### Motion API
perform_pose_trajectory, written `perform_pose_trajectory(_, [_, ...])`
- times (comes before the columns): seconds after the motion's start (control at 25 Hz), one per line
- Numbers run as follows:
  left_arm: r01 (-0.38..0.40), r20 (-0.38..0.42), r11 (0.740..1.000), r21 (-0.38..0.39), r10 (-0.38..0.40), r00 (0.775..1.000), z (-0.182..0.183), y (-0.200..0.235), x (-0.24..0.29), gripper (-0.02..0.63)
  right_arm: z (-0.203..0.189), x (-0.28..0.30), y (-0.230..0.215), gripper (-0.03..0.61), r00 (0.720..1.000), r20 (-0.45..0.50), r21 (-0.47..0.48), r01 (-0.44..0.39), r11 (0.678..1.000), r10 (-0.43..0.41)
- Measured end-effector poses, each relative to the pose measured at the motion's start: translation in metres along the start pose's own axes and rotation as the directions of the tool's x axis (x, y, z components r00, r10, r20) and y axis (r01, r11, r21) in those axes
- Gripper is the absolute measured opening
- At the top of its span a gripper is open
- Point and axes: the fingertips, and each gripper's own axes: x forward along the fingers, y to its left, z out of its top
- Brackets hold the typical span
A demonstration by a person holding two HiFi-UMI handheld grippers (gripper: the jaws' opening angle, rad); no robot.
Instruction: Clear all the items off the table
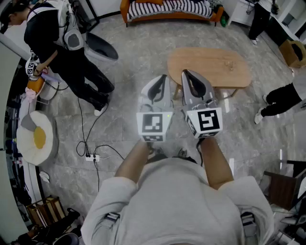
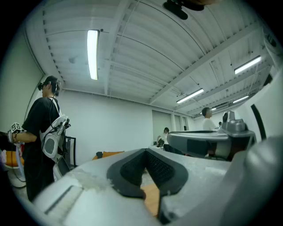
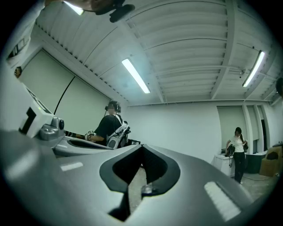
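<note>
A light wooden oval table (image 1: 209, 67) stands on the grey floor ahead of me, with only a small, unclear item (image 1: 230, 62) showing on its top. I hold both grippers side by side at chest height, well short of the table and pointing toward it. My left gripper (image 1: 162, 81) is shut with nothing between its jaws; in its own view the tips (image 2: 145, 154) meet and a strip of the wooden table shows through the gap below. My right gripper (image 1: 187, 76) is likewise shut and empty, its tips (image 3: 141, 152) touching.
A person in black (image 1: 62, 43) stands at the far left beside a dark chair (image 1: 103, 48). A striped sofa (image 1: 167, 9) lines the far wall. A round white-and-yellow cushion (image 1: 36, 136) and a power strip with cable (image 1: 91, 155) lie left. Another person's legs (image 1: 284, 98) are right.
</note>
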Motion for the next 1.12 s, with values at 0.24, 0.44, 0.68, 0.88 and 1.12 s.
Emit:
perform_pose_trajectory(0.24, [0.031,-0.026,1.000,-0.005,-0.031,0.999,-0.016,0.028,0.001,0.020,-0.010,0.018,0.012,0.006,0.999,-0.003,0.037,0.044,0.998,-0.044])
perform_pose_trajectory(0.44, [0.074,-0.056,0.997,-0.008,-0.074,0.996,-0.031,0.041,0.004,0.020,-0.025,0.012,0.014,0.006,0.997,-0.016,0.042,0.081,0.996,-0.081])
perform_pose_trajectory(0.68, [0.129,-0.084,0.991,-0.029,-0.131,0.988,-0.052,0.037,0.026,0.021,-0.054,0.012,-0.007,0.006,0.988,-0.067,0.065,0.142,0.988,-0.137])
perform_pose_trajectory(0.88, [0.178,-0.104,0.984,-0.016,-0.179,0.978,-0.064,0.014,0.064,0.021,-0.070,0.017,-0.046,0.006,0.982,-0.069,0.065,0.183,0.981,-0.178])
perform_pose_trajectory(1.12, [0.230,-0.142,0.973,0.017,-0.225,0.964,-0.077,-0.012,0.134,0.020,-0.098,0.044,-0.107,0.006,0.974,-0.118,0.090,0.204,0.975,-0.193])
